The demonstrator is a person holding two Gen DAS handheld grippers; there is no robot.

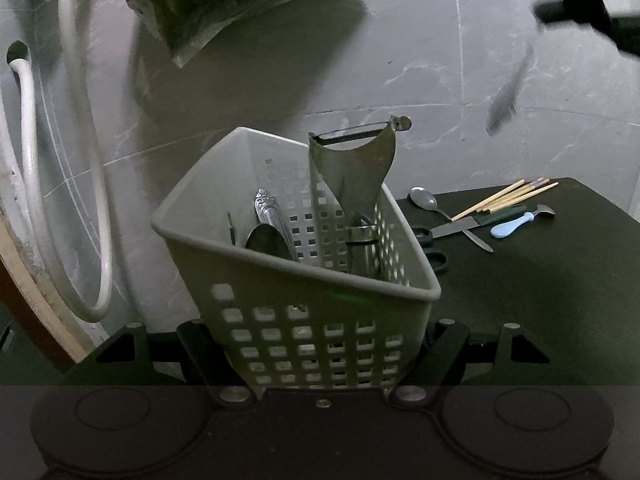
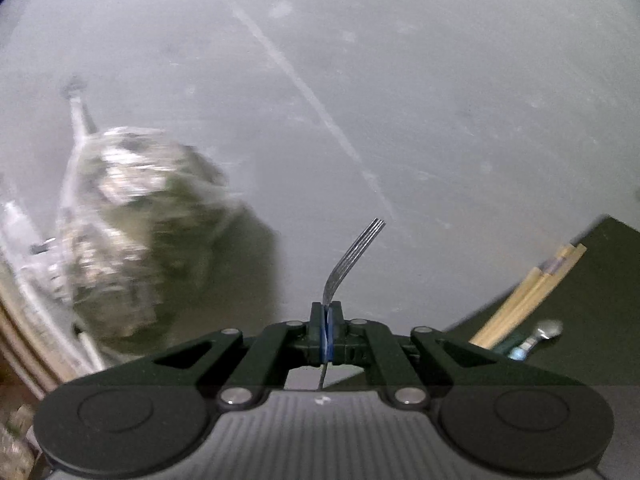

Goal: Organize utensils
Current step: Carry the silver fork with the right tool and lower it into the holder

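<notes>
On the black table: one left claw (image 1: 320,344) clamping one basket (image 1: 280,280); right claw (image 2: 327,328) clamped on one fork (image 2: 352,260).

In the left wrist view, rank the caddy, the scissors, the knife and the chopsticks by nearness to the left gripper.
1. Caddy: clamped between the left gripper fingers, centre.
2. Scissors: right, just behind the caddy.
3. Knife: right, beyond the scissors.
4. Chopsticks: right, near the table's back edge.
</notes>
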